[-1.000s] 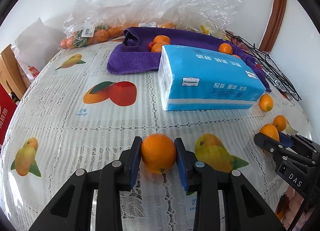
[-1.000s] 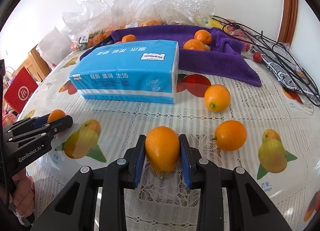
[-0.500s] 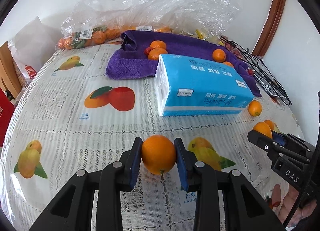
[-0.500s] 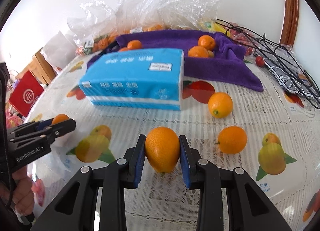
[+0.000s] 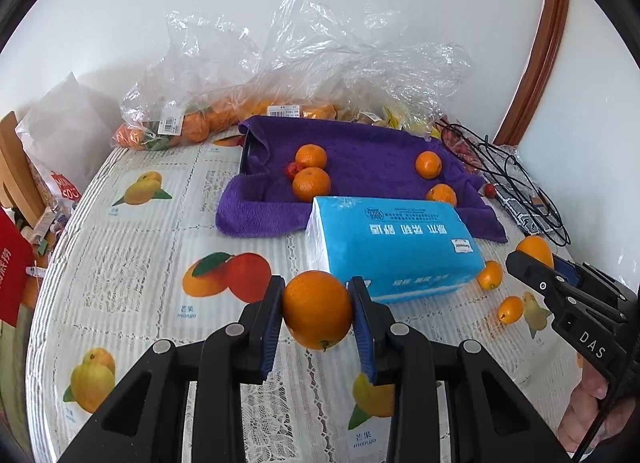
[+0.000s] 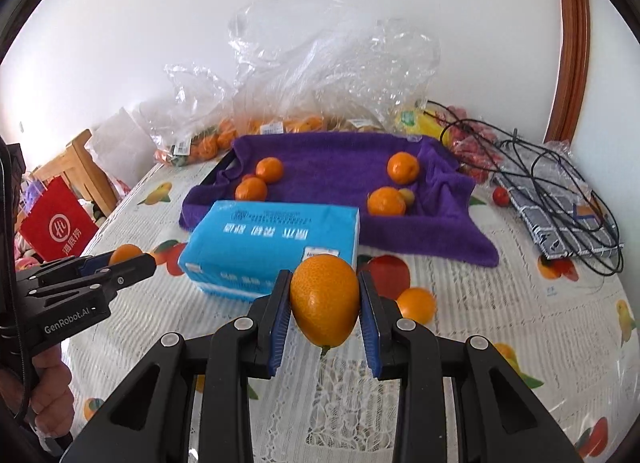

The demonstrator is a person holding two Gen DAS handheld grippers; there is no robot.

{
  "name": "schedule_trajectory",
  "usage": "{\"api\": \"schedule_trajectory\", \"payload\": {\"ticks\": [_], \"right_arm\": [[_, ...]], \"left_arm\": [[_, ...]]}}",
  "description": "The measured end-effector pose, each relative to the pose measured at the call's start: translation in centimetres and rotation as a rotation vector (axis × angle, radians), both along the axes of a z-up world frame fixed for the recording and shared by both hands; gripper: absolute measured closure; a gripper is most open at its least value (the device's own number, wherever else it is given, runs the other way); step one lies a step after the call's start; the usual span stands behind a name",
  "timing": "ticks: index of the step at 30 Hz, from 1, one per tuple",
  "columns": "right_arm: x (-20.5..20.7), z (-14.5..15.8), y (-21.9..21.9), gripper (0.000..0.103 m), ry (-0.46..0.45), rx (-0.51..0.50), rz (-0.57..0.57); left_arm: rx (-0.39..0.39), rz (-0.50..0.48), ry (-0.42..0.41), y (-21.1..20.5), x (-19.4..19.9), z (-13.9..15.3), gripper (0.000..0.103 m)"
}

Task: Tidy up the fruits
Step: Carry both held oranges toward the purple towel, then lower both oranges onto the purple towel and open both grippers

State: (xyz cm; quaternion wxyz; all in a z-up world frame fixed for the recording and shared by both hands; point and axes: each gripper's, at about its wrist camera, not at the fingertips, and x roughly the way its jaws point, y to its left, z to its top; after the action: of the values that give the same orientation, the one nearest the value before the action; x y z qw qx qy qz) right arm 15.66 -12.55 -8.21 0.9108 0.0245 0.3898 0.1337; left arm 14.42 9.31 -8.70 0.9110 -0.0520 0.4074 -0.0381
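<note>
My left gripper (image 5: 317,313) is shut on an orange (image 5: 317,309) and holds it above the table. My right gripper (image 6: 325,303) is shut on another orange (image 6: 325,299), also lifted. Each gripper shows in the other's view, the right one (image 5: 536,263) at the right edge and the left one (image 6: 128,259) at the left edge. A tray lined with a purple towel (image 5: 360,151) holds several oranges (image 5: 311,183) behind a blue tissue pack (image 5: 392,247). Two loose oranges (image 5: 490,275) lie on the cloth to the right of the pack, one (image 6: 416,305) shows in the right wrist view.
Clear plastic bags of fruit (image 5: 224,119) stand at the back by the wall. A black wire basket and cables (image 6: 560,191) lie at the right. A red bag (image 6: 56,223) and a wooden chair (image 6: 76,167) stand off the table's left edge.
Both grippers have risen and pulled back with their oranges, so the table and tray sit lower and farther in both views.
</note>
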Motion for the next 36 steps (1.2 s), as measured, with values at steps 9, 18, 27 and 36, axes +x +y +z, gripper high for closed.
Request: {"api": "schedule_trajectory", "payload": {"ticks": [9,18,27,36], "right_arm": [[2.4,1.4,-0.9,0.071,-0.021,-0.001,-0.026],[6.5,1.4,-2.3,0.071,-0.012,-0.014,-0.050],[11.7,-0.1,-4.0,0.071,0.009,-0.018,-0.066],[15.7,-4.2,-5.1,0.071,0.094,-0.021,-0.086]], "left_arm": [[-0.017,0.036,0.003,1.9,1.2,0.4,0.072],[-0.016,0.055,-0.003,2.6,3.8,1.8,0.072],[-0.024,0.058,0.009,2.1,8.0,1.7,0.072],[-0.062,0.046,0.038,1.9,12.1,0.0,0.072]]}}
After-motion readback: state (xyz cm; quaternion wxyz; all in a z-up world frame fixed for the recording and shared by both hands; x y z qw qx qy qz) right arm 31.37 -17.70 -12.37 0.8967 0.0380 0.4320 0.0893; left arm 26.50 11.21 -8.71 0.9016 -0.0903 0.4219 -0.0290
